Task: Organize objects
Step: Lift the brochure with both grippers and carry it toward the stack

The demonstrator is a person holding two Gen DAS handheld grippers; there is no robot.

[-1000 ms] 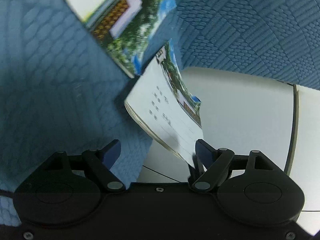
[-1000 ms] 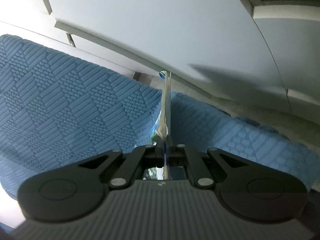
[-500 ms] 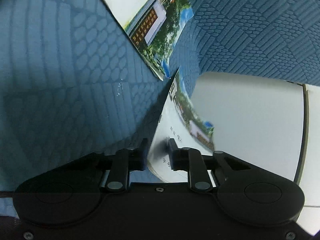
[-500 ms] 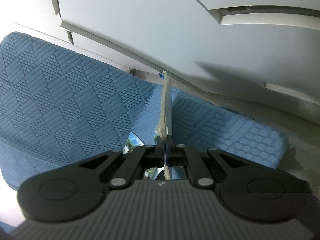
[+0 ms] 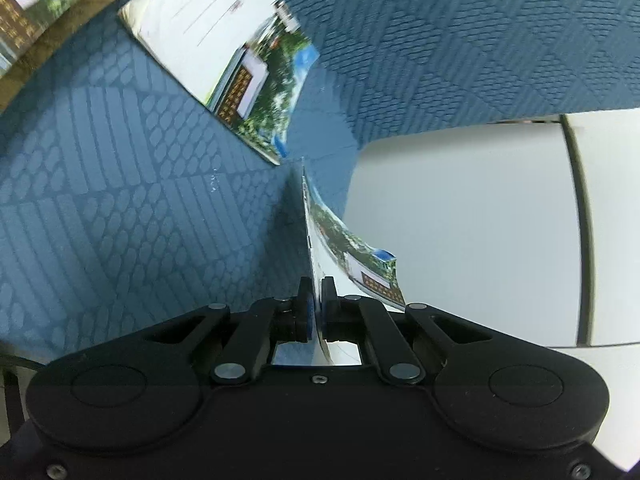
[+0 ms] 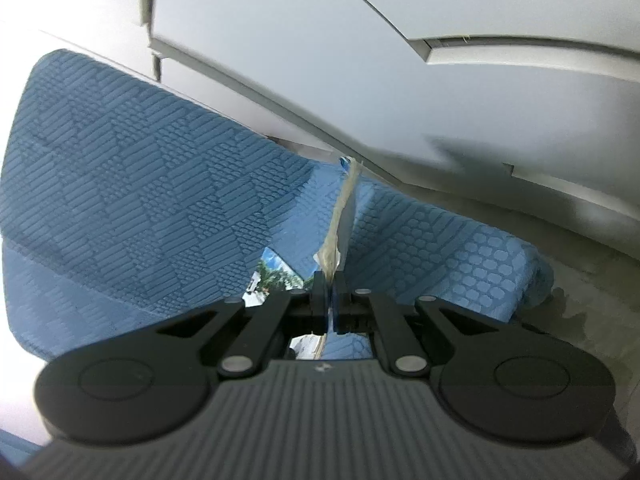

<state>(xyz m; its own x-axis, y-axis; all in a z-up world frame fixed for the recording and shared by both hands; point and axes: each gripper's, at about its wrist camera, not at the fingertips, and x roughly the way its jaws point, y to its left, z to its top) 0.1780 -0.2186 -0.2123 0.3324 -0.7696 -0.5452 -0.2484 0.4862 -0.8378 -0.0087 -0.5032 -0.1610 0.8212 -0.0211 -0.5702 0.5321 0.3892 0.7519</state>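
In the left wrist view my left gripper [image 5: 316, 285] has its jaws closing on a thin booklet [image 5: 352, 252], and the pads press its lower edge. That booklet stands edge-on, with a white cover and a photo of buildings and trees. A second booklet of the same kind [image 5: 240, 60] lies flat on the blue textured mat [image 5: 120, 200] ahead. In the right wrist view my right gripper [image 6: 330, 280] is shut on another thin booklet [image 6: 345, 216], seen edge-on and lifted above the mat [image 6: 140, 200]. Part of a printed cover [image 6: 272, 276] shows just left of the fingers.
A third printed cover [image 5: 36, 4] rests on a brown surface at the top left of the left wrist view. The white table top [image 5: 460, 220] lies bare to the right of the mat. White panels with grooves [image 6: 320, 60] rise behind the mat in the right wrist view.
My left gripper went from wide open to shut on the booklet and lifted it edge-on. The right gripper, still shut on its booklet, has shifted sideways over the mat.
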